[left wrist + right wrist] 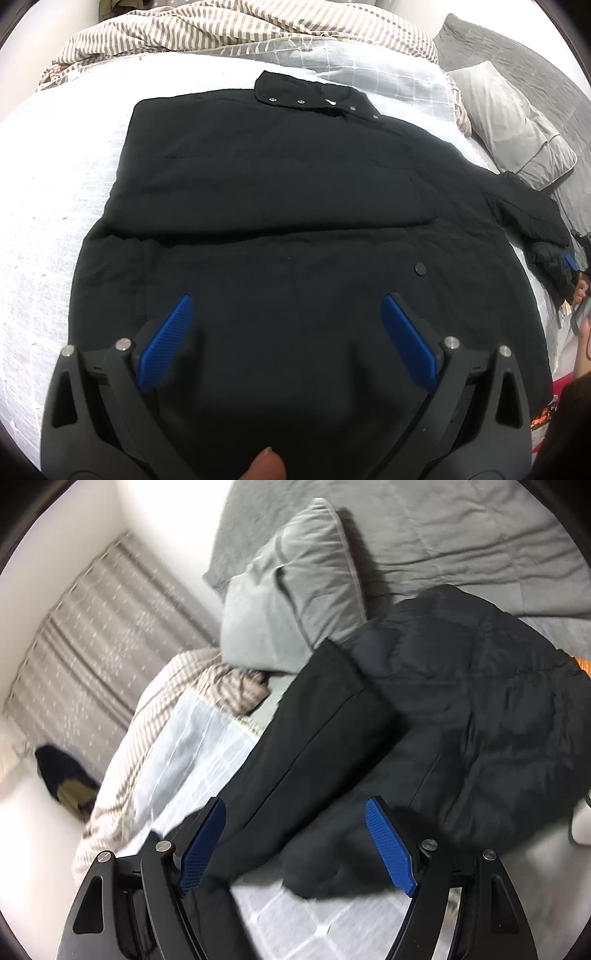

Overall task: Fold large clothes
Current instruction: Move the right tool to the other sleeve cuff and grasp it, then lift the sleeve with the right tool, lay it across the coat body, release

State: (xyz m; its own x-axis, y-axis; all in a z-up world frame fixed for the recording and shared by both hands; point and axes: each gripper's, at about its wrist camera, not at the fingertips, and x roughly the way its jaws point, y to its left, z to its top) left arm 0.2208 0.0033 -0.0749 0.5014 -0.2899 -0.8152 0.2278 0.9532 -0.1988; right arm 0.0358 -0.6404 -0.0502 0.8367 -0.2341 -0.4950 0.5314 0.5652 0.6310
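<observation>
A large black padded jacket [280, 192] lies flat on the bed, collar with metal snaps [314, 98] at the far side. Its left sleeve is folded across the body; the right sleeve [532, 218] stretches out to the right. My left gripper [288, 306] is open, hovering over the jacket's lower hem. My right gripper [295, 808] is open over the sleeve end [317, 853], blue pads on either side of it without clamping it. The right gripper's blue pad [570, 261] shows at the sleeve cuff in the left wrist view.
The jacket rests on a white bedsheet [62, 192]. A striped blanket [207, 29] is bunched at the far side. A grey pillow [295, 587] and grey quilt [461, 528] lie beyond the sleeve. A curtain [92, 635] hangs behind the bed.
</observation>
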